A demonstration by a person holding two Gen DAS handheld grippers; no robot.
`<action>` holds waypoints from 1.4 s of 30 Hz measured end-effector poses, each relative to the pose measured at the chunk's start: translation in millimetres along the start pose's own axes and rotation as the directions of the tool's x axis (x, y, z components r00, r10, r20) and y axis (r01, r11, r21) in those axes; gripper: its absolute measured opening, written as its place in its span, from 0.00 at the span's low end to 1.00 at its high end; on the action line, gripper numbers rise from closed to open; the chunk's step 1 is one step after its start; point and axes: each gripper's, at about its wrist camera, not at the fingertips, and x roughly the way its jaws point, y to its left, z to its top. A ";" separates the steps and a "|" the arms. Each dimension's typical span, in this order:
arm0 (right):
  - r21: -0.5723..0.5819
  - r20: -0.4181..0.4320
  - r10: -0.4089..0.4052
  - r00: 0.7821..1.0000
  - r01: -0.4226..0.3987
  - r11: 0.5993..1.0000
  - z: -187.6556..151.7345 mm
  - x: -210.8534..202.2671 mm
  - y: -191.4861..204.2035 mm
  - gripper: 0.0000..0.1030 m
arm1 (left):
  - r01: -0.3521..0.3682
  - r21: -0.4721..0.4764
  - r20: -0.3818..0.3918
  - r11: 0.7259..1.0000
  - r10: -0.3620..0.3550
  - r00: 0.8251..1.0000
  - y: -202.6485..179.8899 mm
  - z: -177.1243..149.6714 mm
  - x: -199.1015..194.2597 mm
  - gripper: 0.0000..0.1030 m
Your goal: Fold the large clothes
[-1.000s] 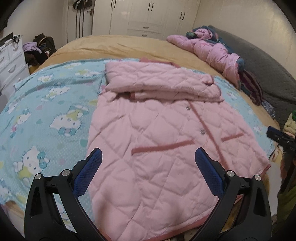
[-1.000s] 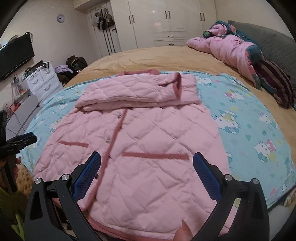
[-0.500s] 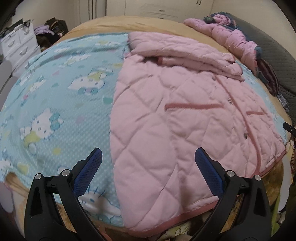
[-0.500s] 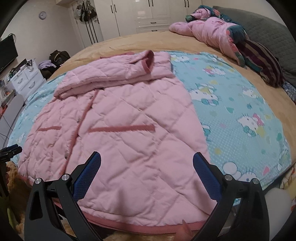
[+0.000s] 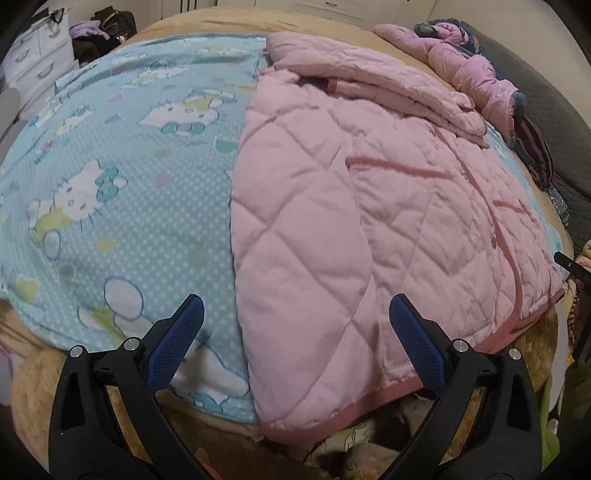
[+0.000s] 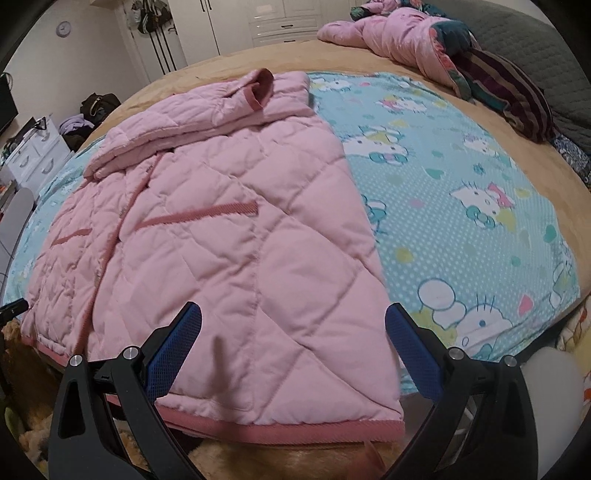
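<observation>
both the left gripper (image 5: pixel 293 332) and right gripper (image 6: pixel 293 332) hang spread and empty over the pink quilted coat's (image 6: pixel 229 258) hem corners, apparently poised to clamp them for the next fold.

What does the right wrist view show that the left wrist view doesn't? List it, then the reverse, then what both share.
Only the right wrist view shows the wall clock, the bags hanging by the wardrobe and the right gripper, open.

Only the left wrist view shows the left gripper, open over the jacket's left hem corner.

Both show the pink quilted jacket with sleeves folded across its top, the Hello Kitty blanket, the white drawers and the pink puffer coat.
</observation>
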 end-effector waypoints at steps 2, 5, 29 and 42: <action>0.005 -0.008 0.004 1.000 -0.004 1.000 -2.6 2.1 -3.5 0.96 | 0.024 -0.018 -0.015 1.000 -0.025 1.000 1.3 -4.9 3.6 0.91; 0.000 -0.014 0.027 1.000 -0.027 1.000 -6.3 3.0 -6.1 0.96 | 0.051 -0.030 -0.037 0.998 -0.052 0.998 0.3 -10.2 9.7 0.91; 0.161 -0.171 0.308 0.936 -0.282 0.946 -26.6 33.9 -57.5 0.96 | 0.107 -0.061 -0.035 0.992 -0.110 0.993 -0.2 -13.8 29.7 0.91; 0.071 -0.020 0.379 0.925 -0.377 0.924 -15.9 -16.5 -38.7 0.33 | 0.122 -0.100 -0.025 0.987 -0.126 0.992 9.2 -10.2 28.5 0.72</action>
